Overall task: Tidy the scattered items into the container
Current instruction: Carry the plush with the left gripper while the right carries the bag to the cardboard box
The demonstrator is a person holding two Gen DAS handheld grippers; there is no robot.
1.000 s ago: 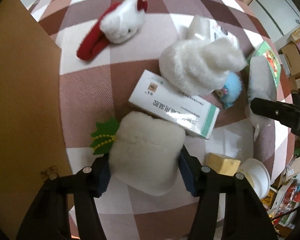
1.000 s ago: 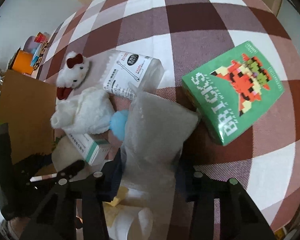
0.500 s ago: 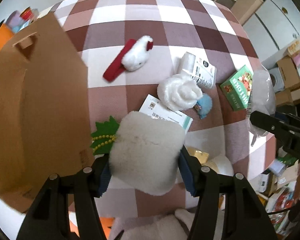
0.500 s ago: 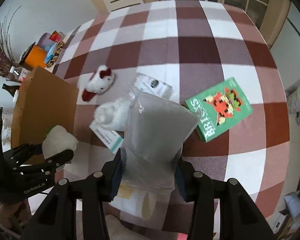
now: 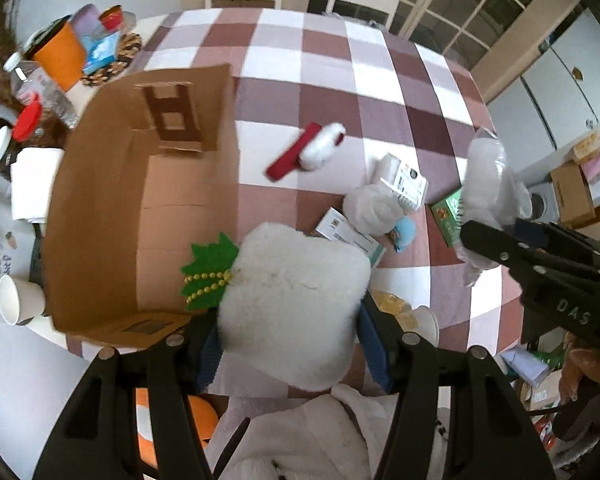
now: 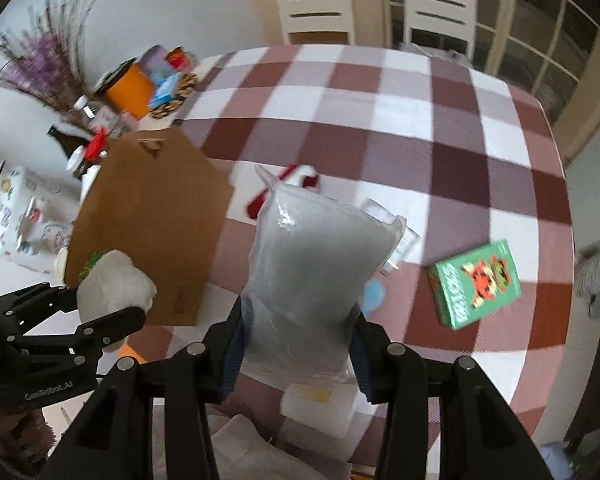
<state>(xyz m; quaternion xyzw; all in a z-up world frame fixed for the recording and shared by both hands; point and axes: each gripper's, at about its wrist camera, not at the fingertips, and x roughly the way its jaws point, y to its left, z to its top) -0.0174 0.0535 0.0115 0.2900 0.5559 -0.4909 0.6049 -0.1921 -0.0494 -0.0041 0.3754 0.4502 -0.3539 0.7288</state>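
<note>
Left tongs [image 5: 292,344] clamp a white plush [image 5: 296,300]; right tongs [image 6: 296,344] clamp a clear bag [image 6: 312,280], both held above the checked table [image 5: 340,92].

The plush, with a green felt leaf [image 5: 210,268] and gold beads at its left edge, sits between the blue pads [image 5: 374,352] just beside the near right corner of the open cardboard box [image 5: 100,208], which stands at the table's left side. The bag, seemingly filled with something pale, hangs right of the box. On the cloth lie a red-and-white plush [image 5: 308,152], a second white plush [image 5: 370,210], a white jar [image 5: 404,180], a white carton [image 5: 348,236], a blue toy [image 5: 404,230] and a green Bricks box [image 6: 476,284], the last well apart from the cardboard box. A yellow item [image 5: 392,308] and a white cup [image 5: 428,324] rest at the near edge.
</note>
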